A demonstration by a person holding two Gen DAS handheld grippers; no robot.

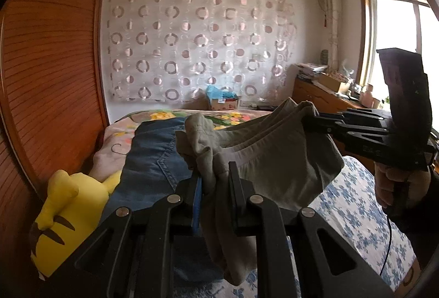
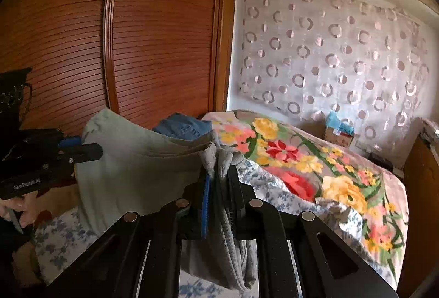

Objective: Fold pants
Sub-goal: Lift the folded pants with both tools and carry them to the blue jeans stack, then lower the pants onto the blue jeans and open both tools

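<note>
The grey-green pants (image 1: pixel 274 158) hang in the air above the bed, stretched between my two grippers. My left gripper (image 1: pixel 212 174) is shut on one bunched end of the pants, which droops below its fingers. My right gripper (image 1: pixel 310 119) shows at the right of the left wrist view, shut on the other end. In the right wrist view my right gripper (image 2: pixel 221 174) pinches bunched cloth of the pants (image 2: pixel 137 161), and my left gripper (image 2: pixel 87 151) grips the far end at the left.
Blue jeans (image 1: pixel 156 161) lie on the bed behind the pants. A yellow plush toy (image 1: pixel 68 213) sits at the left by the wooden wardrobe (image 1: pixel 49 65). The bed has a blue-flowered sheet (image 1: pixel 354 204) and a floral blanket (image 2: pixel 315 166). A wooden dresser (image 1: pixel 323 98) stands at the right.
</note>
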